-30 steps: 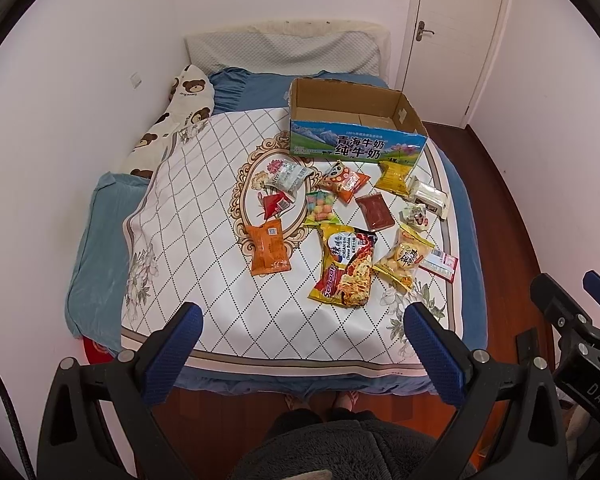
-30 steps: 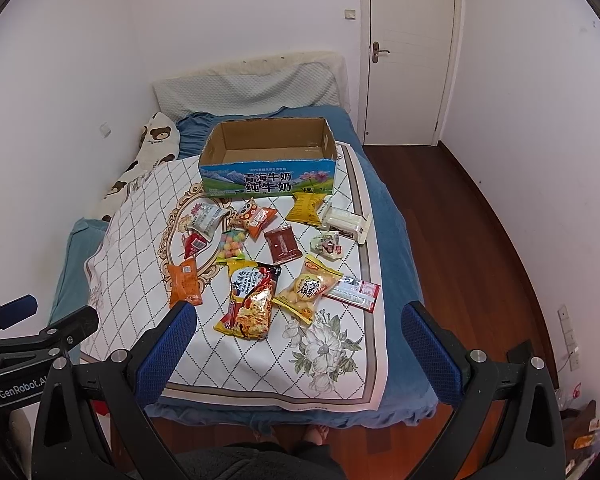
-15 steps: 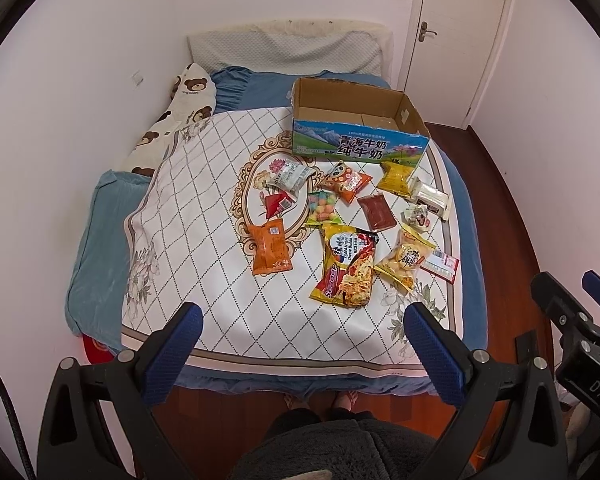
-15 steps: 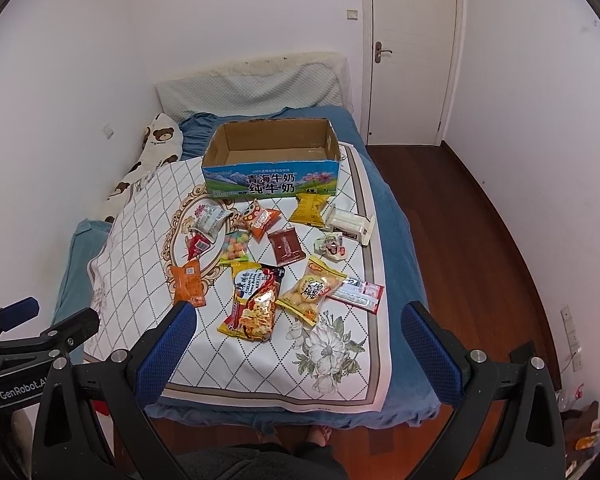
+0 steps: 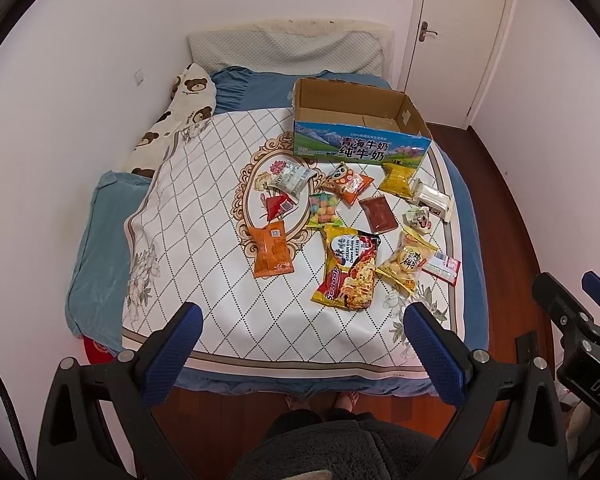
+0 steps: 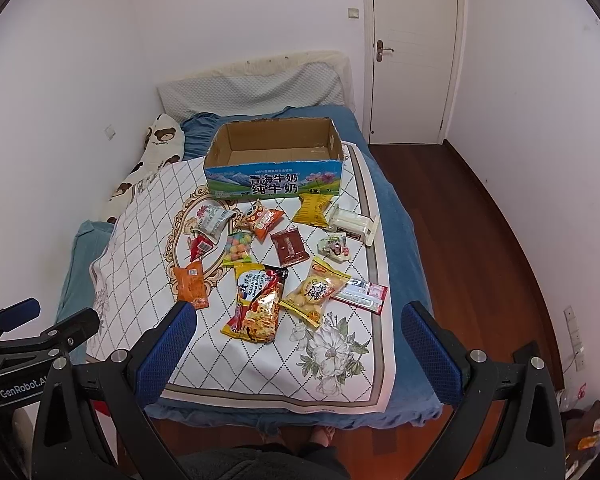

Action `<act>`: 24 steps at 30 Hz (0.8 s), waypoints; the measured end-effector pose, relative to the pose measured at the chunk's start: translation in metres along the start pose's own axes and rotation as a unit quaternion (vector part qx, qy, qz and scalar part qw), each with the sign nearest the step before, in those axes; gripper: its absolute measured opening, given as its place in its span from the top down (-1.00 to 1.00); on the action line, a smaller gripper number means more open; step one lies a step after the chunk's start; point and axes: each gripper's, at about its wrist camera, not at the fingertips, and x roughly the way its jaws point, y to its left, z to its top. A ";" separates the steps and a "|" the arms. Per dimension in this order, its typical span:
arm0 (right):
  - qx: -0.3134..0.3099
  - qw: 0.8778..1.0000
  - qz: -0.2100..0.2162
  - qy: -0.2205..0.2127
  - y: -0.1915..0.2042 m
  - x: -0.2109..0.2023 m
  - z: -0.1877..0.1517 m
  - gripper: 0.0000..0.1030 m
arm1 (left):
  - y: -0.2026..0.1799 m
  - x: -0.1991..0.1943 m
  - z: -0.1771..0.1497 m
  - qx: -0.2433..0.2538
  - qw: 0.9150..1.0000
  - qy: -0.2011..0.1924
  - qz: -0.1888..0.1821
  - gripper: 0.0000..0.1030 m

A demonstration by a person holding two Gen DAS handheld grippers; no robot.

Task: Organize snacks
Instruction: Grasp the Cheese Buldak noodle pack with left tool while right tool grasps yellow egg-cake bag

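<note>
Cardboard box (image 6: pixel 274 168): set open-topped at the far end of the quilt (image 5: pixel 204 216) on the bed (image 6: pixel 400 216); only a bare cardboard floor can be seen inside from the right wrist view, though the near corner is hidden by the front wall.
Snacks: spread on the quilt just in front of the box, none inside it.
Noodle packet (image 5: pixel 350 268): laid flat nearest the viewer, the largest of the lot, with a yellow cracker bag (image 5: pixel 406 260) touching its right edge.
Orange packet (image 5: pixel 271 249): laid apart to the left of the noodle packet.
Candy bag (image 6: pixel 238 246): placed between the noodle packet and the box, beside a dark red sachet (image 6: pixel 289 246).
White wrapped pack (image 6: pixel 352 224): found at the right edge of the quilt, near a yellow packet (image 6: pixel 313 209).
Left gripper (image 5: pixel 300 344): held above the foot of the bed with fingers spread wide, nothing between them; snacks well ahead of it.
Right gripper (image 6: pixel 296 340): likewise spread wide and unloaded, well short of the snacks.
</note>
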 end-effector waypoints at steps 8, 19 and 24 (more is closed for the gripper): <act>0.030 0.999 -0.004 0.026 -0.021 0.044 -0.003 -1.00 | -0.009 0.051 0.014 0.004 1.000 0.023 0.011 -1.00; 0.140 0.978 0.024 0.153 -0.098 0.232 -0.025 -0.98 | -0.052 0.241 0.027 0.037 0.982 0.181 0.031 -1.00; 0.176 0.959 0.064 0.214 -0.109 0.307 -0.031 -0.91 | -0.078 0.317 0.027 0.041 0.969 0.245 0.015 -1.00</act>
